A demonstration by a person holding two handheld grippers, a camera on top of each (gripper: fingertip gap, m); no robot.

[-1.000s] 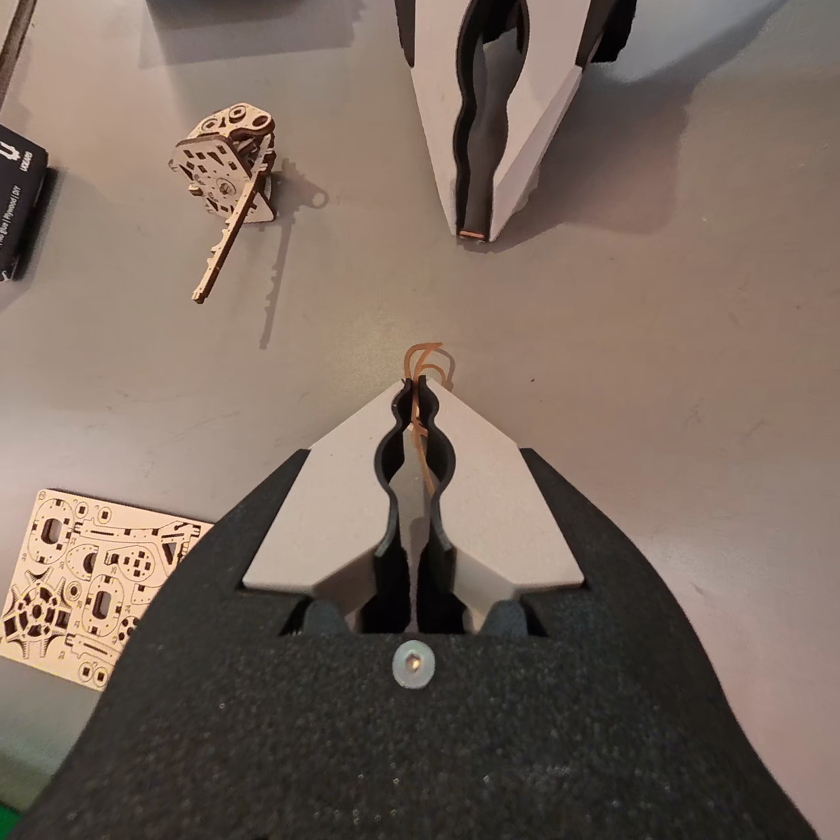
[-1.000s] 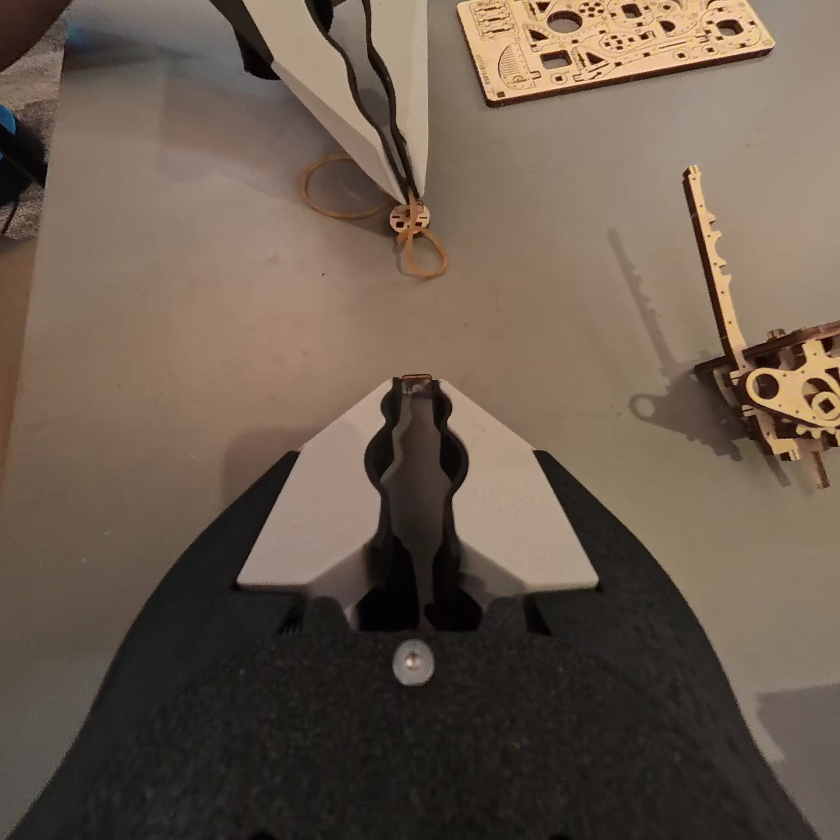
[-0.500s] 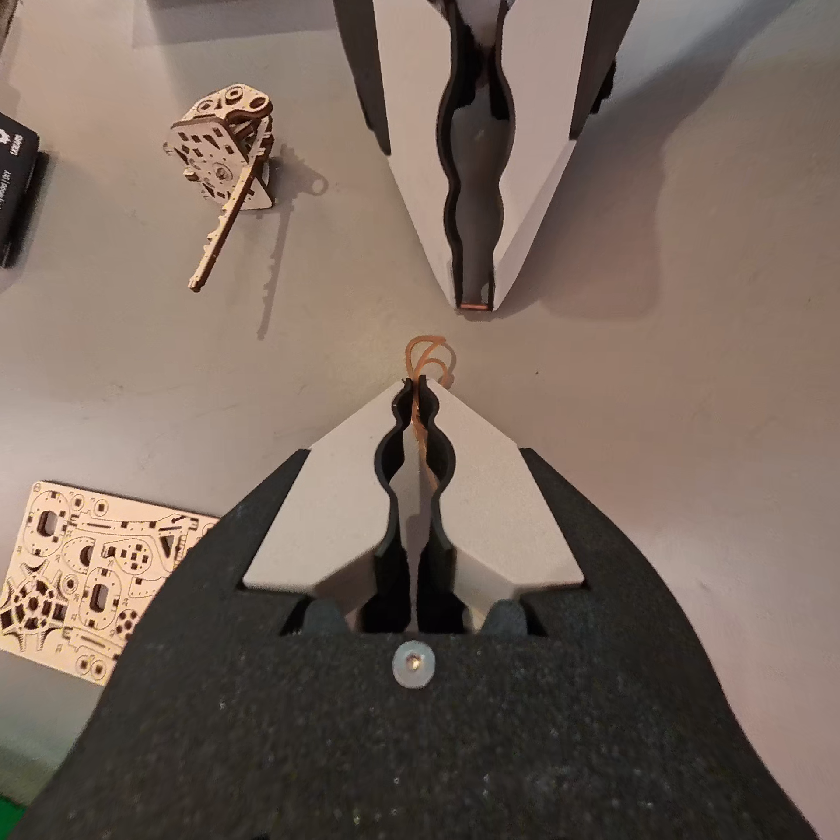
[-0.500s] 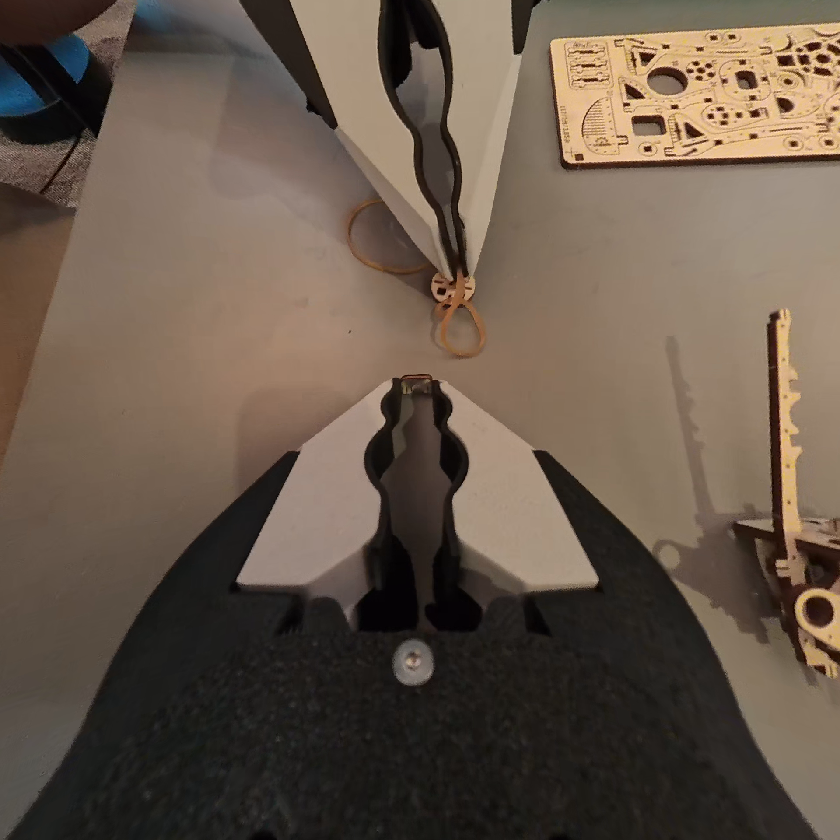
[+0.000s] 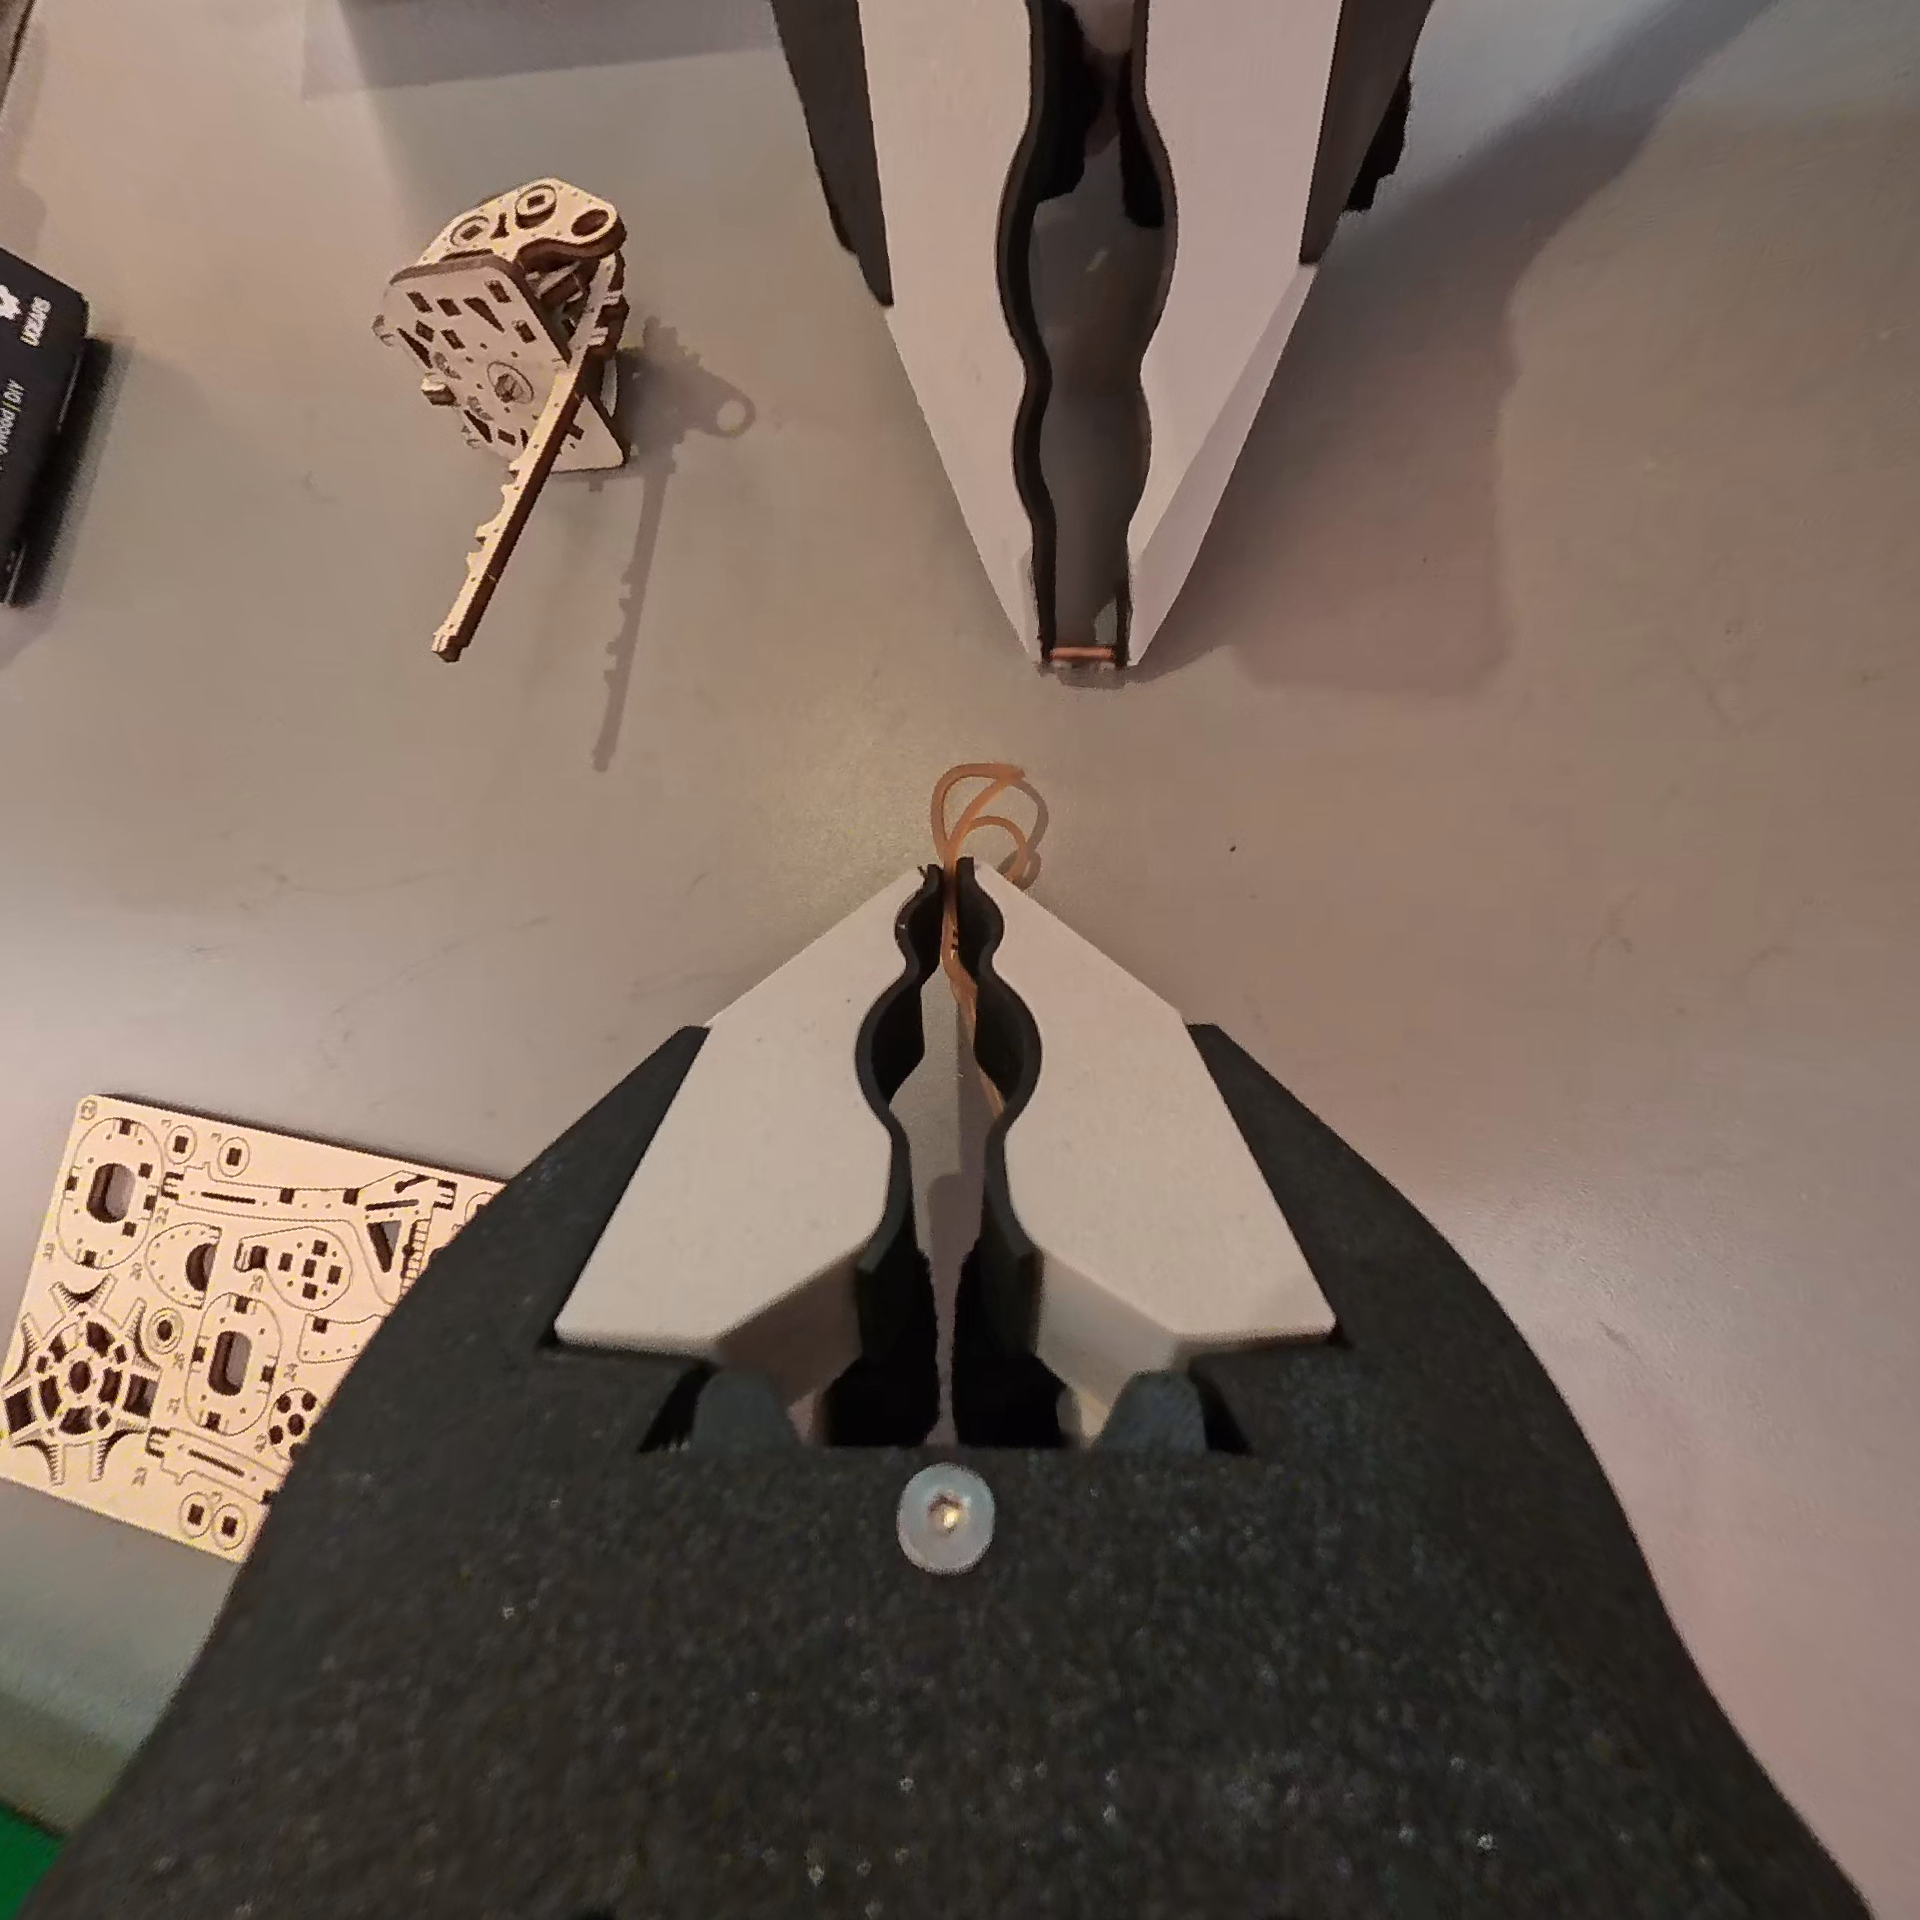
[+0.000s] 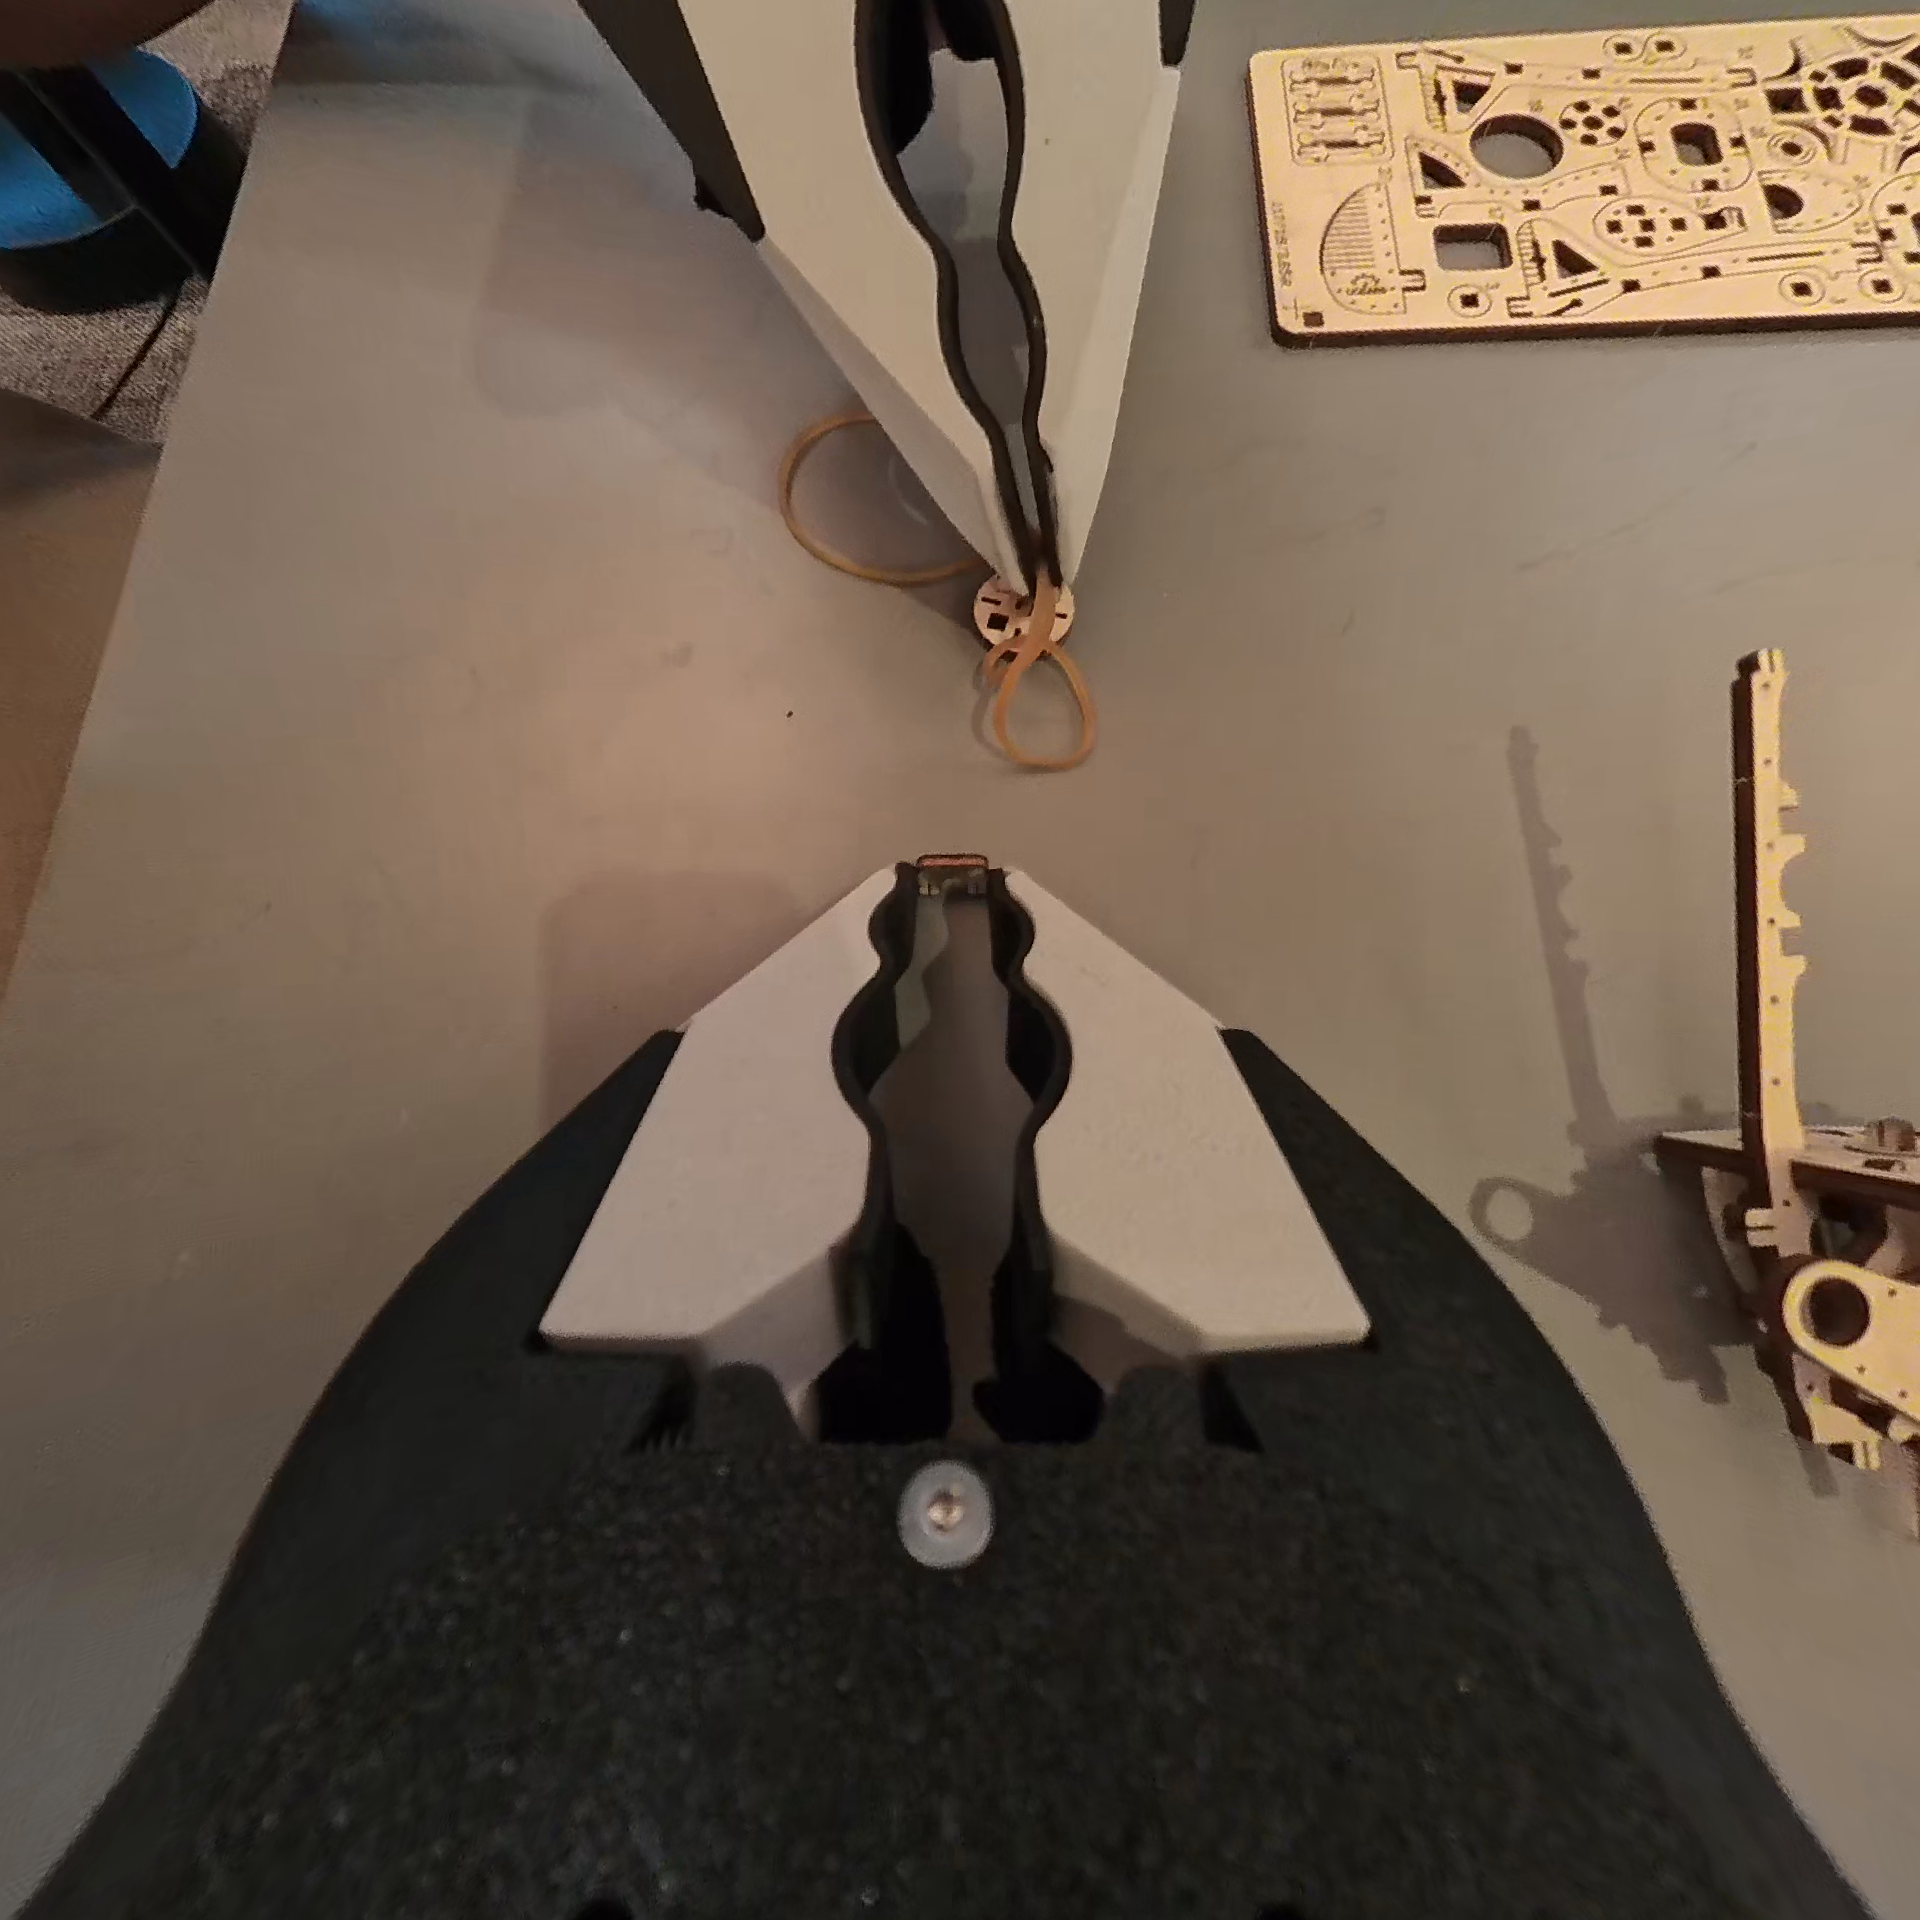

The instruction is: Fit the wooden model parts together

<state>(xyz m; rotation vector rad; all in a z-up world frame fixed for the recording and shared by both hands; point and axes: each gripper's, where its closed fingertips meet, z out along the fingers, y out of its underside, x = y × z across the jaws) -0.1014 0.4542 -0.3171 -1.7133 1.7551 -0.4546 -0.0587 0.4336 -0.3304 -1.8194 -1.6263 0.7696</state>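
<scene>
My left gripper [image 5: 951, 873] is shut on a tan rubber band [image 5: 982, 810] that loops out past its tips. The right wrist view shows it [image 6: 1029, 561] also pinching a small round wooden disc [image 6: 1000, 615], with the band [image 6: 1039, 712] hanging onto the grey table. My right gripper [image 6: 953, 873] is shut on a small brown wooden piece [image 6: 953, 862] held across its tips. It faces the left gripper tip to tip, a short gap apart [image 5: 1083, 639]. The partly built wooden model [image 5: 520, 353] with a long notched bar stands off to the side [image 6: 1818, 1247].
A flat laser-cut wooden parts sheet [image 5: 208, 1309] lies on the table [image 6: 1610, 166]. A second rubber band [image 6: 831, 499] lies beside the left gripper. A black box [image 5: 31, 416] sits at the table's left edge. A blue object [image 6: 94, 145] is beyond the table edge. One gripper's finger ends stand about 6 centimeters off the other's.
The two grippers have come closer together, tip to tip. Each keeps its hold on its small part. The model and the sheet have stayed where they were.
</scene>
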